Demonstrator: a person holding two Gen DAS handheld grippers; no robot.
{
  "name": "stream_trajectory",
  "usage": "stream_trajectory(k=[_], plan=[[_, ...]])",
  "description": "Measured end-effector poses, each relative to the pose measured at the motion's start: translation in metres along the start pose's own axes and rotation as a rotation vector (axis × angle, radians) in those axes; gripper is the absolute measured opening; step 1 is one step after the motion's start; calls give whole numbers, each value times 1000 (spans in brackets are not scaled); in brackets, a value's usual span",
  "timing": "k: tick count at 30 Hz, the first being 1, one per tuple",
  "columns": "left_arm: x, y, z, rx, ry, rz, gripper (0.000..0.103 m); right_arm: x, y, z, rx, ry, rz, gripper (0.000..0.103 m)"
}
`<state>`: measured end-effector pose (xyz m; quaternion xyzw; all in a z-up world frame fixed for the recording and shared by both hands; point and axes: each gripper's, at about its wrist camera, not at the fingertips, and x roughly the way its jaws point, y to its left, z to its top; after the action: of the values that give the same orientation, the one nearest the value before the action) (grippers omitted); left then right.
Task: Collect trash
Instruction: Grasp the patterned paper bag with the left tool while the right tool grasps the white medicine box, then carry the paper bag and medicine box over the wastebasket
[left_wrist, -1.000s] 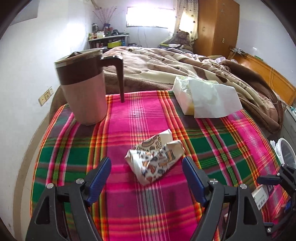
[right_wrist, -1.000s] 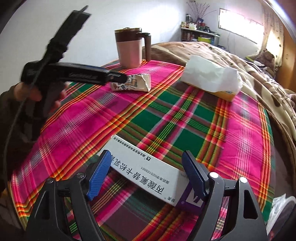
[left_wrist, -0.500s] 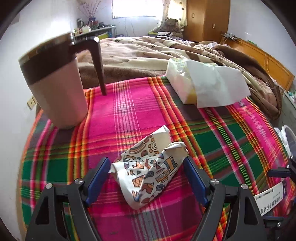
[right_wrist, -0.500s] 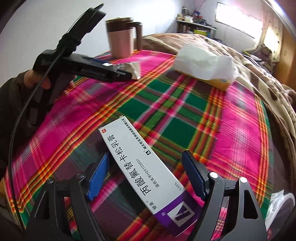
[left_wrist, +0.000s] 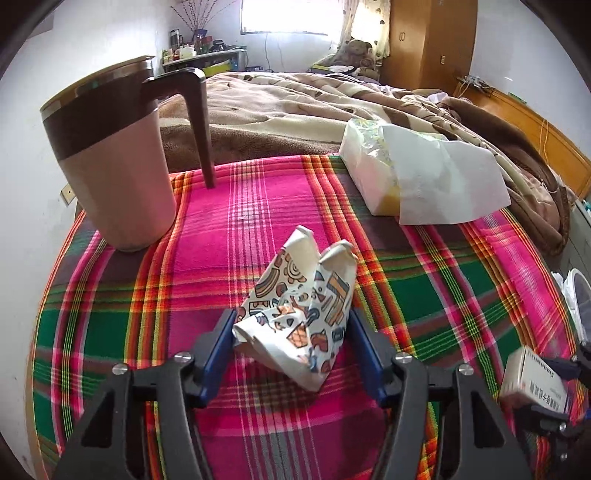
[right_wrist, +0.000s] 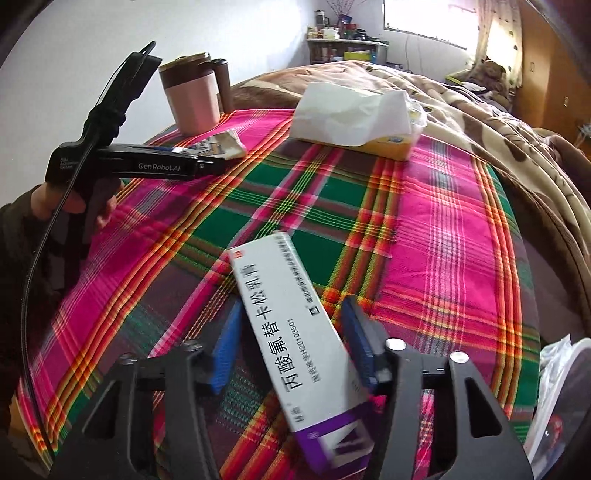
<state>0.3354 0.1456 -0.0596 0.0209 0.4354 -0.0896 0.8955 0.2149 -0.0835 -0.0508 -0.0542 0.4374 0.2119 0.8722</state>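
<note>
Left wrist view: my left tool (left_wrist: 291, 339) is closed on the crumpled patterned wrapper (left_wrist: 299, 314), lower centre of frame, on the plaid tabletop (left_wrist: 258, 206). Pink mug (left_wrist: 118, 162) stands upper left; tissue pack (left_wrist: 417, 177) upper right. Right wrist view: my right tool (right_wrist: 291, 347) brackets the white-and-purple medicine box (right_wrist: 295, 339); whether its fingers touch the box, I cannot tell.
</note>
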Motion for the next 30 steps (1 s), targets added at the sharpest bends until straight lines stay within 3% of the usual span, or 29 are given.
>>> stream_trajectory(k=[2, 12, 30], plan=[[-3, -1, -3, -8, -1, -3, 61, -2, -2, -1, 15, -7, -7, 38], [-27, -20, -18, 1, -25, -21, 61, -18, -11, -11, 89, -49, -15, 38], [-107, -91, -53, 39, -125, -79, 61, -80, -34, -40, 207, -172, -51, 37]])
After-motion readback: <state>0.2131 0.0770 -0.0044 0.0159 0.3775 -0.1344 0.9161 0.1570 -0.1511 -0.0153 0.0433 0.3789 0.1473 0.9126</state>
